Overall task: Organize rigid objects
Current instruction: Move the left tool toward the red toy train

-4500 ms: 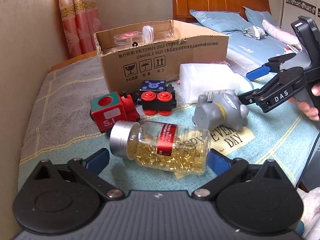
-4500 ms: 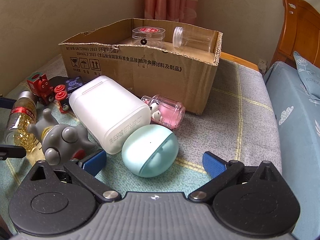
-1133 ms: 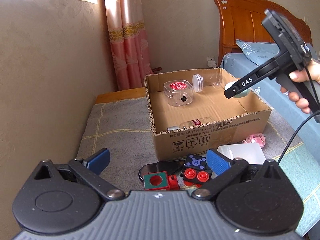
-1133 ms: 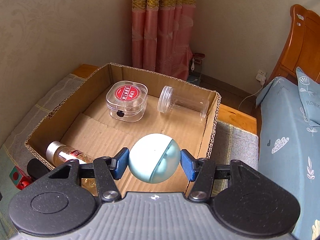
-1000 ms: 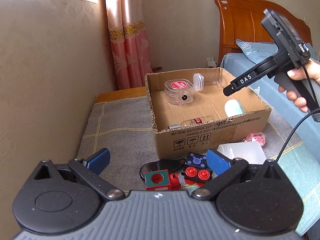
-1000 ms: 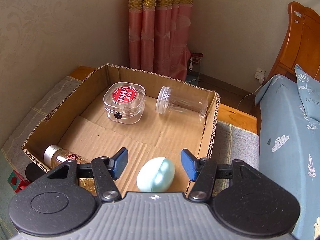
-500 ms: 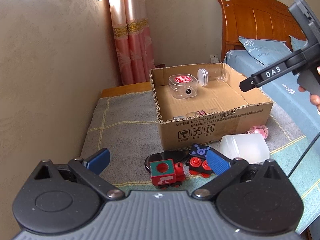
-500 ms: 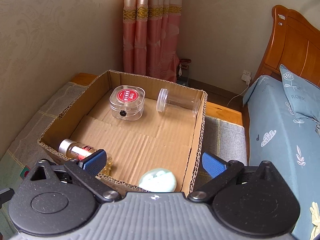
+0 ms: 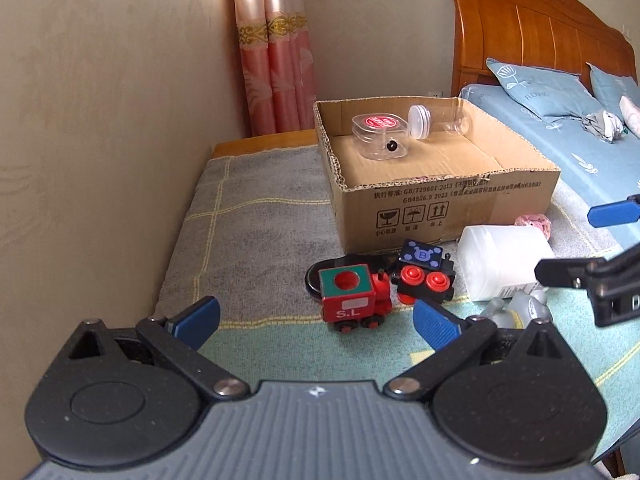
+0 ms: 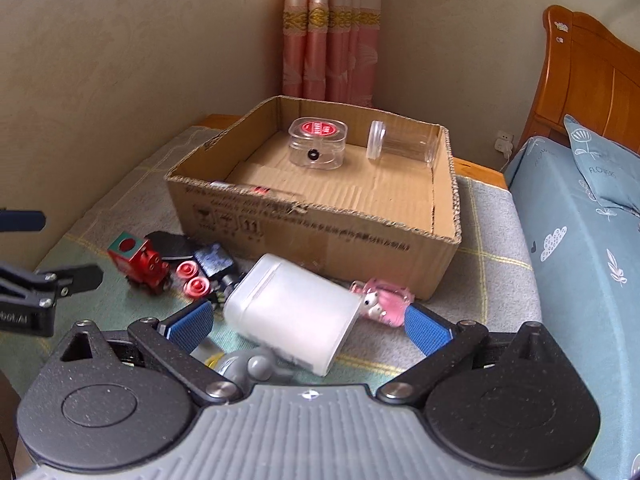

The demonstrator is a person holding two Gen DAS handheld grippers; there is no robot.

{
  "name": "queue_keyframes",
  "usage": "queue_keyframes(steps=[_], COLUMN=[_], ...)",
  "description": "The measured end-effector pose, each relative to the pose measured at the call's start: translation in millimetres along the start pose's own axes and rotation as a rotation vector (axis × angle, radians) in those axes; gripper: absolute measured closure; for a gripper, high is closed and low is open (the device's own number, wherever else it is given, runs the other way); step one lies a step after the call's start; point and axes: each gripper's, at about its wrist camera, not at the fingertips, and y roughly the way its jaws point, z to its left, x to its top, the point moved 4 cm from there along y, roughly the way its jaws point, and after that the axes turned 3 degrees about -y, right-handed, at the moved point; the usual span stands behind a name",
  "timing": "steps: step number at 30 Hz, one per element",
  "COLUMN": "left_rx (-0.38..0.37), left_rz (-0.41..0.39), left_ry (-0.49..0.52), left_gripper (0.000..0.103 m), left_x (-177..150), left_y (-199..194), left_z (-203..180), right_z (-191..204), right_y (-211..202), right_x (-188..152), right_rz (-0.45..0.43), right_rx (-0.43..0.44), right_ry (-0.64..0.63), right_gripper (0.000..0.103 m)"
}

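Observation:
An open cardboard box [image 9: 440,200] [image 10: 320,224] stands on the blanket. A clear round case with a red label [image 10: 318,142] and a clear jar [image 10: 404,146] lie in it. In front lie a red toy train [image 9: 352,296], a black toy car with red wheels [image 9: 424,272], a white plastic container [image 10: 292,312], a pink toy [image 10: 384,300] and a grey elephant [image 10: 252,366]. My left gripper [image 9: 316,324] is open just short of the train. My right gripper [image 10: 308,326] is open wide above the white container, pads apart from it. The teal egg is hidden behind the box wall.
A beige wall [image 9: 100,160] runs close along the left, with pink curtains [image 10: 332,40] behind the box. A bed with blue sheets [image 10: 580,260] and a wooden headboard [image 9: 540,40] borders the right. Bare grey blanket [image 9: 256,220] lies left of the box.
The right gripper let the teal egg drop into the box, opened wide and drew back and down to the items in front. The left gripper sank slightly toward the train.

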Motion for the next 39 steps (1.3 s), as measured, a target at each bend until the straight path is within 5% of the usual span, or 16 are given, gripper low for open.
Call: queue_keyframes(steps=[8,15,24,34,39], left_rx=[-0.008,-0.017,-0.063,0.010,0.048], left_rz=[0.008,0.005,0.001,-0.044,0.012], left_ry=[0.010,0.011,-0.007,0.012,0.042], left_gripper=[0.001,0.001,0.001,0.001,0.001], left_x=[-12,-17,-8,37,36], left_y=[0,-2,16,55,81], left_z=[7,14,10,12,12], right_z=[41,41,26,29,29], right_y=[16,34,28,35,35], right_x=[-26,-33,-53,-61,-60], right_rz=[0.024,0.041,0.074,0.095,0.095], right_rx=[-0.037,-0.114,-0.022,-0.039,-0.033], right_ry=[-0.033,0.060,0.143,0.084,0.076], right_gripper=[0.000,0.000,0.000,0.000,0.000])
